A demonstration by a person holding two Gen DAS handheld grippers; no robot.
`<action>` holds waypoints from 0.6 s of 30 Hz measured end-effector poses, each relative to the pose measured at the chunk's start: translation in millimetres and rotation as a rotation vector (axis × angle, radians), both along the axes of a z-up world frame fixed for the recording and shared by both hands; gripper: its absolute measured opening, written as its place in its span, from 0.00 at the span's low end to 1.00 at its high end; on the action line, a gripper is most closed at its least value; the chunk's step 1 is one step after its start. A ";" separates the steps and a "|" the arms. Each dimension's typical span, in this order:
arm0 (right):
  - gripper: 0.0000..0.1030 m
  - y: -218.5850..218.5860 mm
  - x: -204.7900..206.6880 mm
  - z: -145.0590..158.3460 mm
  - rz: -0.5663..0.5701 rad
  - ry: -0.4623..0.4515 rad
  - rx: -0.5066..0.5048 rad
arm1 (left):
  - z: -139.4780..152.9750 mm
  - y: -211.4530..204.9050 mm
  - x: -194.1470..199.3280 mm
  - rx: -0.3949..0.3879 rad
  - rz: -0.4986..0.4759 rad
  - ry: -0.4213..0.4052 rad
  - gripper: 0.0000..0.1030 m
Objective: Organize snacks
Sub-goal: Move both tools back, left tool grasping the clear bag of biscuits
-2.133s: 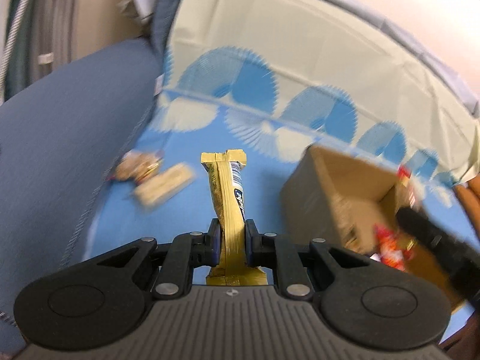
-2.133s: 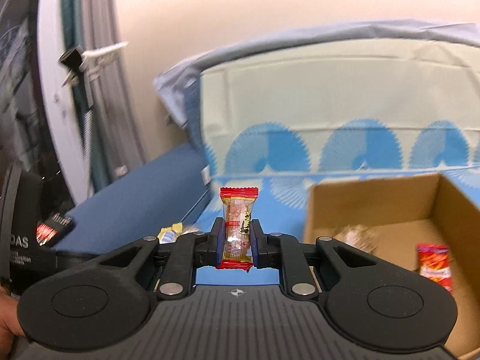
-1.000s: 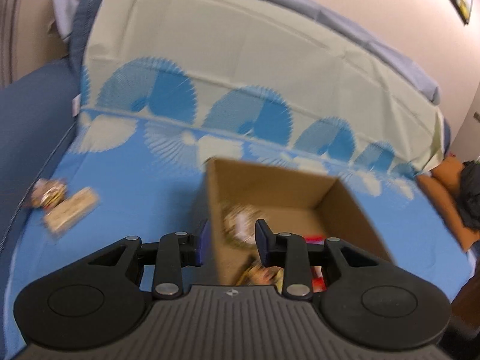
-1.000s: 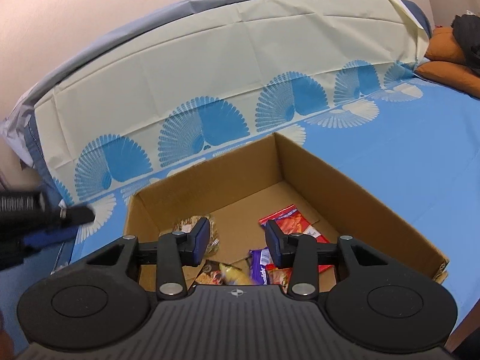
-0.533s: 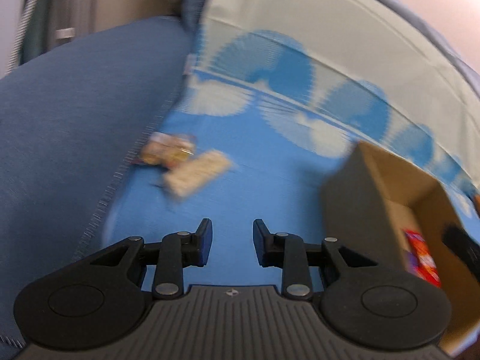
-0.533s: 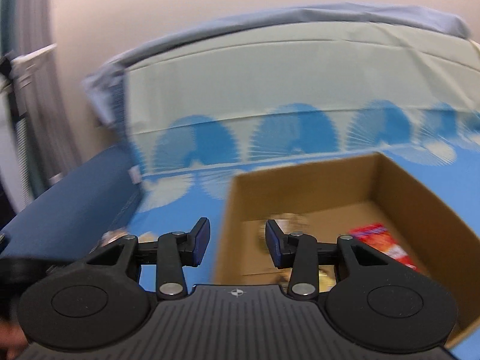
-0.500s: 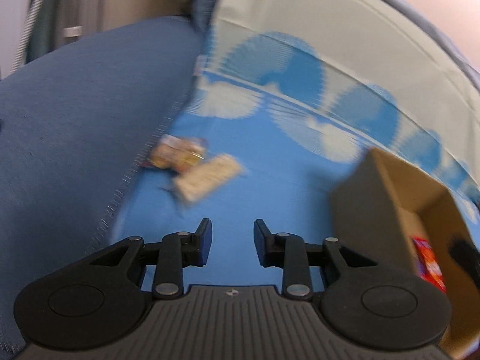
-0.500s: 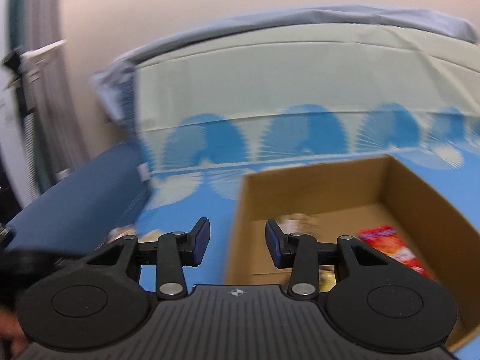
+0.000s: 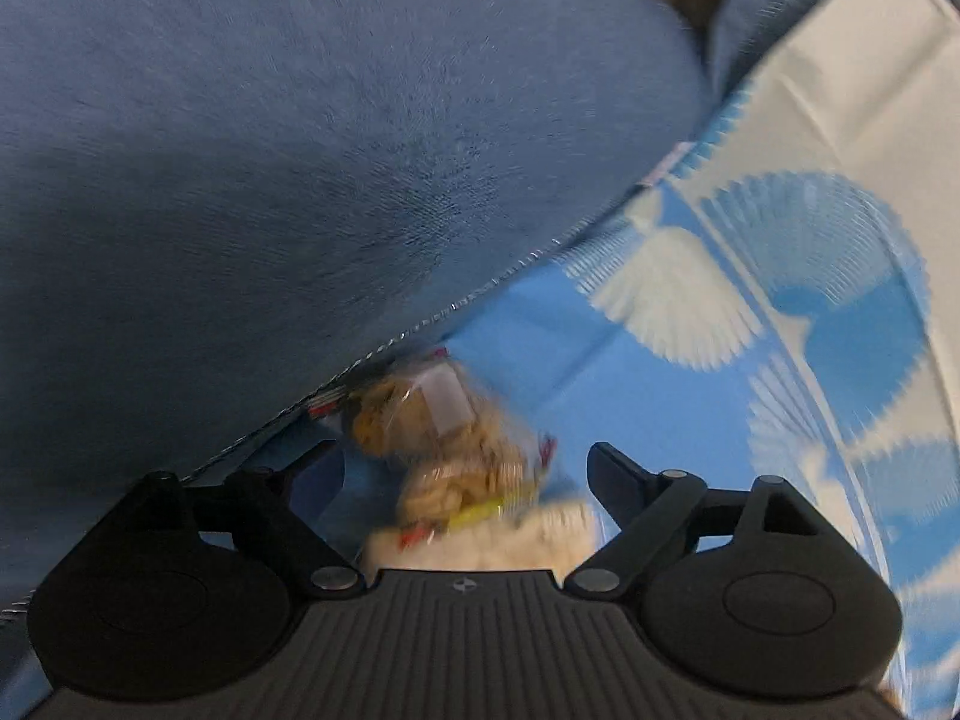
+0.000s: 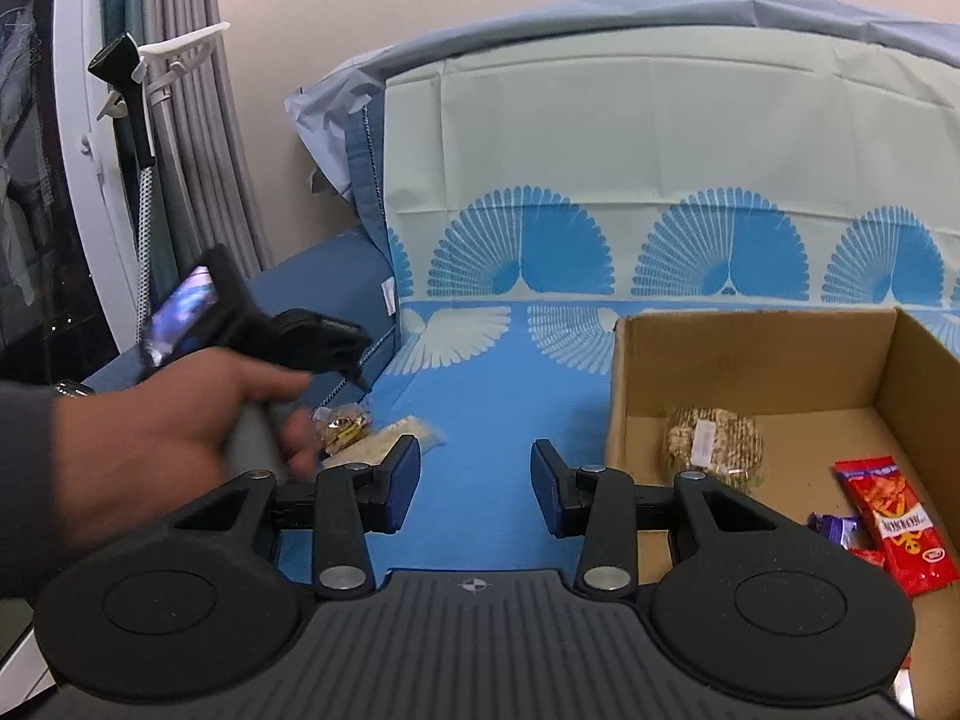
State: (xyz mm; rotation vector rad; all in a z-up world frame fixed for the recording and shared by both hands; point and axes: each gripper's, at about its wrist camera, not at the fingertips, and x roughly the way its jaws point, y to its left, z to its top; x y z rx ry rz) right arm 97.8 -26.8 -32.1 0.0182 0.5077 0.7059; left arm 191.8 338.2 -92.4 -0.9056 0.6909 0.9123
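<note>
In the left wrist view my left gripper (image 9: 462,453) points down over a clear packet of brown snacks (image 9: 438,438), which lies between its opening jaws; the pads do not press on it. A pale bar (image 9: 540,531) lies just under the packet. The right wrist view shows the same packet (image 10: 345,423) and pale bar (image 10: 390,444) on the blue cloth, with the left gripper (image 10: 354,369) above them in a person's hand (image 10: 162,432). My right gripper (image 10: 474,462) is open and empty, left of the cardboard box (image 10: 750,348).
The box holds a clear snack bag (image 10: 711,444), a red packet (image 10: 894,522) and a purple wrapper (image 10: 834,528). A dark blue cushion (image 9: 300,150) borders the cloth right behind the loose snacks. A patterned sheet (image 10: 660,138) rises at the back; curtains (image 10: 204,138) hang at left.
Both grippers no longer hold their snacks. The left gripper swung from the box to the two loose snacks, dropped low over them and widened its jaws. The right gripper turned left, gap unchanged.
</note>
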 end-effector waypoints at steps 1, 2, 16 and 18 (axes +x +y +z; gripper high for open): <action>0.41 -1.2 -0.2 -1.1 0.000 0.005 0.000 | -3.4 3.0 5.3 0.010 0.011 0.016 0.86; 0.41 -1.0 0.6 -1.6 0.001 0.009 0.000 | -6.6 5.4 9.7 0.025 0.018 0.045 0.83; 0.41 9.0 -2.0 -2.7 0.026 0.005 -0.022 | -12.3 -81.5 -35.4 0.176 -0.488 0.188 0.57; 0.41 11.0 -3.2 -4.5 0.022 0.003 -0.033 | -12.5 -101.7 -59.0 0.164 -0.586 0.168 0.57</action>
